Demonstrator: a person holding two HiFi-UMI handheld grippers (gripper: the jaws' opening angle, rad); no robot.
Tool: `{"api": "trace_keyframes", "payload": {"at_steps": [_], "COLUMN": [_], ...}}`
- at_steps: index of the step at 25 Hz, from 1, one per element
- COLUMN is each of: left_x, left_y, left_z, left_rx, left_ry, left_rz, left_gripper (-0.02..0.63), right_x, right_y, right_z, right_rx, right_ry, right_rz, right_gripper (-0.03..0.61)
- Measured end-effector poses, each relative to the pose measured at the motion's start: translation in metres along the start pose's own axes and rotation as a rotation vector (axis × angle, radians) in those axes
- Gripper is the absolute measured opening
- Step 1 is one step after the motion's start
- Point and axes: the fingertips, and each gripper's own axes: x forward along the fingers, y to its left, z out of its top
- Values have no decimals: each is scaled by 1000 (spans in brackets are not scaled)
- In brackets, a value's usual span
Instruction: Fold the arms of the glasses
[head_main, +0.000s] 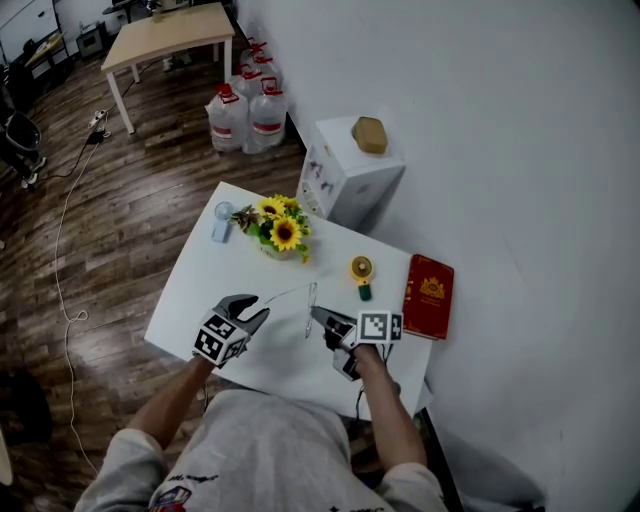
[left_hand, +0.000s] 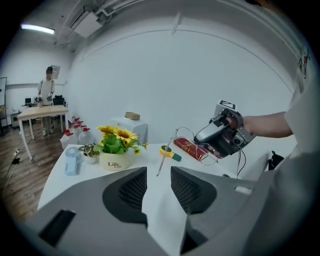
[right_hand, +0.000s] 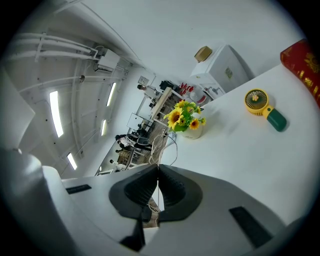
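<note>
Wire-thin glasses (head_main: 311, 300) are pinched by the clamped-shut right gripper (head_main: 318, 314) over the table (head_main: 200, 300), with the half-open, empty left gripper (head_main: 256, 310) at their 9 o'clock; probably light and bendy, so best nudged near the hinge.

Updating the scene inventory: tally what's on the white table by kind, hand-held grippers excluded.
hand fans: 2 (light-blue plastic fan, yellow fan with green handle)
potted plants: 2 (sunflowers in a white pot, small green plant)
red hardcover book: 1
thin wire-frame glasses: 1
total: 6
</note>
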Motion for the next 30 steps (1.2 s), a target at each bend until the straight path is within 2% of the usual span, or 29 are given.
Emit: {"api": "trace_keyframes", "payload": {"at_steps": [3,6,9,13,16,20,23,27,30], "left_x": [8,15,19,21,22,26,29,34,37], "left_y": [-3,-6,-11,-15,-24,-39,-51,-65,-76], "left_z": [3,5,8,12,16,17,20,22,24], "left_rx": [46,101,149,172,211,264,286,317,348], "left_ry": [11,18,24,14,11,15,13,11,17], "left_rz": [16,35,38,38,26,-4,-22,-60,-91], "left_gripper": [144,114,85,27,20,17,17,17,17], "right_x": [0,0,-4,-8,-12,-12,-13,-13,-13], "right_y": [2,7,4,5,0,2,2,3,6], "right_z": [-1,-3,1,9,17,20,27,34,35], "right_rx": [17,75,69,59,14,71,42,58,110], "right_ry": [-2,-12,-16,-42,-61,-92,-110,-141,-165], "right_rz": [10,48,23,24,-4,13,9,23,32], "right_gripper": [12,12,12,12,12,12,12,12,12]}}
